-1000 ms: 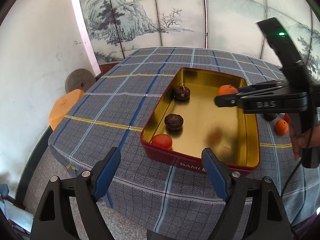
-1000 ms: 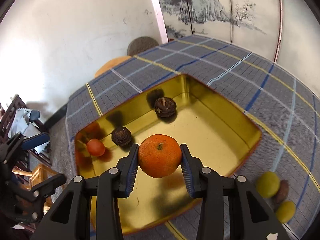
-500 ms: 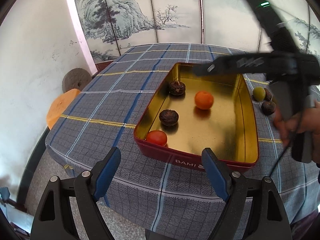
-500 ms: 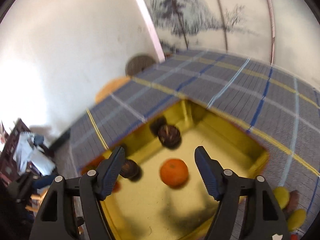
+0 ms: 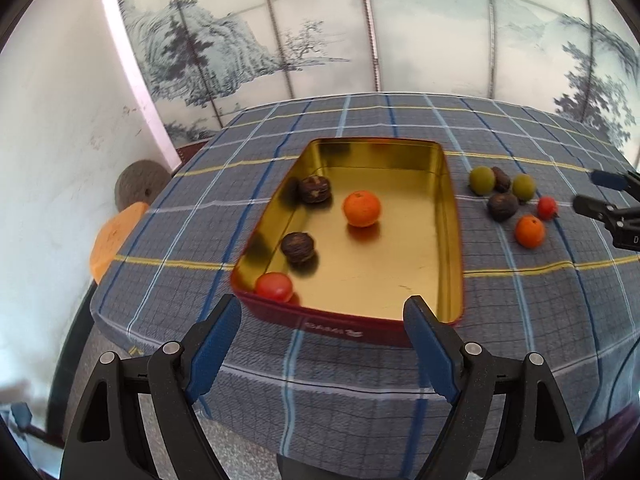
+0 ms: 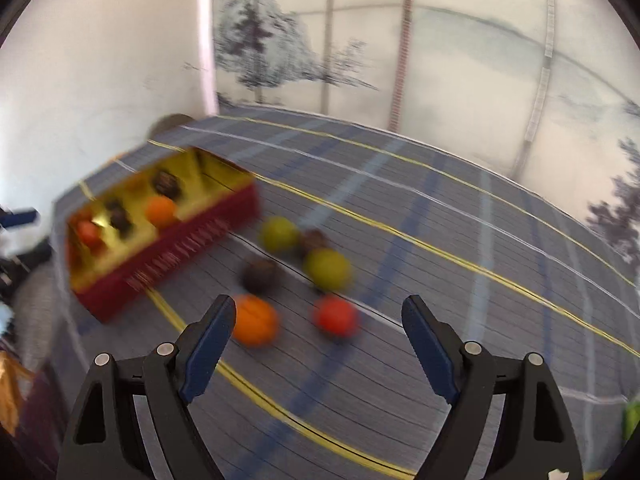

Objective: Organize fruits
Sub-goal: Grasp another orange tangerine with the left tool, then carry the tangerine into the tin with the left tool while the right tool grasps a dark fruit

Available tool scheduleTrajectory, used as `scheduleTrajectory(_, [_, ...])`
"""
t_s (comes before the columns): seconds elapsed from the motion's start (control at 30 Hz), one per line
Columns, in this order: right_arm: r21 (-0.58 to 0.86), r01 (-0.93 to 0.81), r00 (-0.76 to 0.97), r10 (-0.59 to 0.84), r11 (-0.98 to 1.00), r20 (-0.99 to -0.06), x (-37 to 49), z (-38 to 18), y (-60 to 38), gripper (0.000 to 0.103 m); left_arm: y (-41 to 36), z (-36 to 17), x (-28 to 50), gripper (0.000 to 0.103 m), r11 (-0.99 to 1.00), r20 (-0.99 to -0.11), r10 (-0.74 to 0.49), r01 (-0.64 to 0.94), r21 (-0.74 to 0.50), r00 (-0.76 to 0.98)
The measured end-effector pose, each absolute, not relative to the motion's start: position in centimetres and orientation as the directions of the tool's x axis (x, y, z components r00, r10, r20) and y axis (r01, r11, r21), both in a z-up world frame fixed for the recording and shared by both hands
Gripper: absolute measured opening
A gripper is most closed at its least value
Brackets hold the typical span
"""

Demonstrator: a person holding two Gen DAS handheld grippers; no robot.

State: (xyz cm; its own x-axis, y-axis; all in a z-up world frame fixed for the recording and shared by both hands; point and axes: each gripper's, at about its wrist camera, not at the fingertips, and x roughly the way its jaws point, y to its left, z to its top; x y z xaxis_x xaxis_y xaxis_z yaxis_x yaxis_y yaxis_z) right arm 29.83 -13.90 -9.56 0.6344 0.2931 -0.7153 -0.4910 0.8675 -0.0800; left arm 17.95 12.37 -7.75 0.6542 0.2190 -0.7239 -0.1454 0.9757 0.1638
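Note:
A gold-lined red tin [image 5: 454, 240] sits on the plaid tablecloth. It holds an orange [image 5: 361, 209], two dark brown fruits [image 5: 315, 189] [image 5: 297, 246] and a red tomato [image 5: 274, 286]. To its right lie loose fruits: two green ones [image 5: 481, 179], dark ones [image 5: 501, 206], a small tomato [image 5: 547, 207] and an orange [image 5: 529, 231]. My left gripper [image 5: 322, 344] is open and empty near the tin's front wall. My right gripper [image 6: 316, 344] is open and empty above the loose orange [image 6: 255, 325] and tomato [image 6: 335, 315]. The tin [image 6: 180, 248] is at its left.
The tablecloth's front edge [image 5: 304, 384] drops off just under the left gripper. An orange stool [image 5: 114, 236] and a round grey stone [image 5: 138, 184] stand by the white wall at left. A painted screen [image 5: 360, 40] stands behind the table.
My right gripper opened and let the orange go into the tin, then swung right to the loose fruits. My left gripper stayed open and pulled back a little.

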Motion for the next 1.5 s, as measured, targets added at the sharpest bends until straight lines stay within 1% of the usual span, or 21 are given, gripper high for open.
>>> scheduleTrajectory(0.2, [-0.153,-0.304,0.655,0.089,0.940,-0.750,31.0,-12.1,-23.1,0.083,9.3,-7.6,18.6,0.084,0.976,-0.725,0.201,-0.075,0.203,0.658])
scheduleTrajectory(0.33, [-0.146,-0.221,0.644,0.032,0.964,-0.764,31.5,-13.4,-27.0,0.083,7.0,-7.5,19.6,0.084,0.975,-0.735,0.174,-0.012,0.221,0.656])
scheduleTrajectory(0.47, [-0.052,-0.170,0.615,0.064,0.984,-0.786,32.2,-14.4,-29.8,0.083,4.7,-7.5,20.8,0.084,0.981,-0.757,0.089,0.076,0.180,0.647])
scheduleTrajectory(0.53, [-0.017,-0.154,0.622,0.084,0.988,-0.779,32.4,-14.2,-30.4,0.084,3.5,-7.8,21.8,0.084,0.982,-0.774,0.047,0.113,0.152,0.631])
scheduleTrajectory(0.6, [0.016,-0.143,0.620,0.102,0.990,-0.778,32.5,-14.2,-30.9,0.090,2.3,-8.1,23.0,0.084,0.981,-0.790,0.005,0.149,0.122,0.613])
scheduleTrajectory(0.73, [0.039,-0.151,0.619,0.125,0.988,-0.775,32.4,-14.3,-31.0,0.091,-0.2,-9.1,25.6,0.084,0.977,-0.800,-0.066,0.201,0.069,0.596])
scheduleTrajectory(0.8, [0.041,-0.163,0.621,0.135,0.986,-0.772,32.3,-14.2,-30.7,0.094,-1.2,-9.6,26.8,0.083,0.974,-0.811,-0.103,0.223,0.034,0.577])
scheduleTrajectory(0.9, [0.058,-0.185,0.616,0.162,0.981,-0.771,32.2,-14.2,-30.6,0.094,-2.1,-10.7,29.2,0.082,0.978,-0.832,-0.135,0.206,-0.025,0.538])
scheduleTrajectory(1.07, [0.086,-0.198,0.613,0.192,0.976,-0.767,32.2,-14.1,-30.7,0.094,-1.7,-12.7,32.1,0.082,0.986,-0.852,-0.165,0.111,-0.127,0.498])
scheduleTrajectory(1.1, [0.088,-0.199,0.613,0.194,0.976,-0.766,32.2,-14.1,-30.8,0.094,-1.5,-13.1,32.5,0.080,0.985,-0.855,-0.170,0.096,-0.141,0.490])
scheduleTrajectory(1.17, [0.093,-0.206,0.611,0.203,0.974,-0.765,32.2,-14.1,-30.7,0.094,-1.5,-14.0,33.0,0.072,0.983,-0.859,-0.182,0.085,-0.161,0.478])
scheduleTrajectory(1.2, [0.094,-0.209,0.609,0.204,0.973,-0.767,32.2,-14.2,-30.6,0.094,-1.7,-14.2,33.0,0.065,0.986,-0.855,-0.169,0.084,-0.147,0.490])
scheduleTrajectory(1.23, [0.095,-0.212,0.604,0.207,0.973,-0.770,32.3,-14.2,-30.5,0.094,-1.9,-14.2,33.0,0.050,0.988,-0.850,-0.156,0.092,-0.127,0.503])
scheduleTrajectory(1.27, [0.096,-0.216,0.599,0.209,0.972,-0.773,32.3,-14.3,-30.5,0.094,-2.3,-14.1,32.8,0.041,0.987,-0.846,-0.156,0.107,-0.118,0.510])
scheduleTrajectory(1.3, [0.096,-0.217,0.594,0.210,0.971,-0.777,32.4,-14.4,-30.4,0.094,-2.6,-14.2,32.6,0.036,0.987,-0.846,-0.159,0.114,-0.117,0.510])
scheduleTrajectory(1.37, [0.097,-0.221,0.586,0.212,0.970,-0.782,32.5,-14.5,-30.3,0.094,-3.0,-14.1,32.3,0.036,0.990,-0.843,-0.135,0.103,-0.094,0.521])
scheduleTrajectory(1.4, [0.097,-0.221,0.584,0.212,0.970,-0.784,32.6,-14.5,-30.3,0.094,-3.0,-14.1,32.0,0.036,0.990,-0.842,-0.136,0.091,-0.103,0.523])
scheduleTrajectory(1.5, [0.096,-0.223,0.578,0.211,0.970,-0.788,32.7,-14.7,-30.1,0.094,-1.9,-13.7,30.8,0.036,0.982,-0.830,-0.183,0.061,-0.178,0.528])
